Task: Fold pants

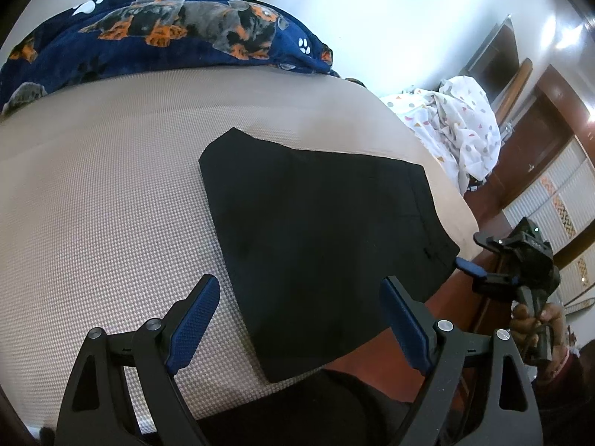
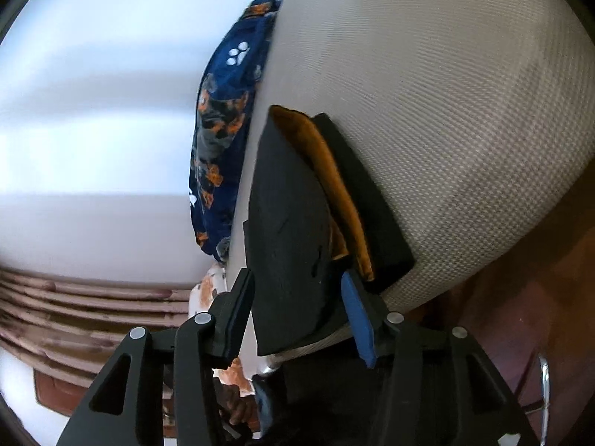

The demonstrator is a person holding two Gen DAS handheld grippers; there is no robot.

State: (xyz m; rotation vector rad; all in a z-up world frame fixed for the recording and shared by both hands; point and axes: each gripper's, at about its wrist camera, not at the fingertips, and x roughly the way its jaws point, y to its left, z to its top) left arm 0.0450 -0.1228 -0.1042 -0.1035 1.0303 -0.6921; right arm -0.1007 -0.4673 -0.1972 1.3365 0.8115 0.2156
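The black pants (image 1: 319,230) lie folded into a compact stack on a beige textured mattress (image 1: 111,204). My left gripper (image 1: 299,286) hovers open over the stack's near edge, with nothing between its blue pads. In the right wrist view the pants (image 2: 290,223) show an orange-brown inner layer (image 2: 334,186) between the black folds. My right gripper (image 2: 297,277) stands open around the stack's near corner, and its pads do not press the cloth. The left wrist view shows that right gripper (image 1: 472,252) at the stack's right corner, held by a hand (image 1: 535,319).
A navy blanket with dog prints (image 1: 167,37) is bunched along the mattress's far side. A white sheet with coloured shapes (image 1: 457,122) is heaped at the far right. Dark wooden furniture (image 1: 535,141) stands beyond the right edge of the mattress.
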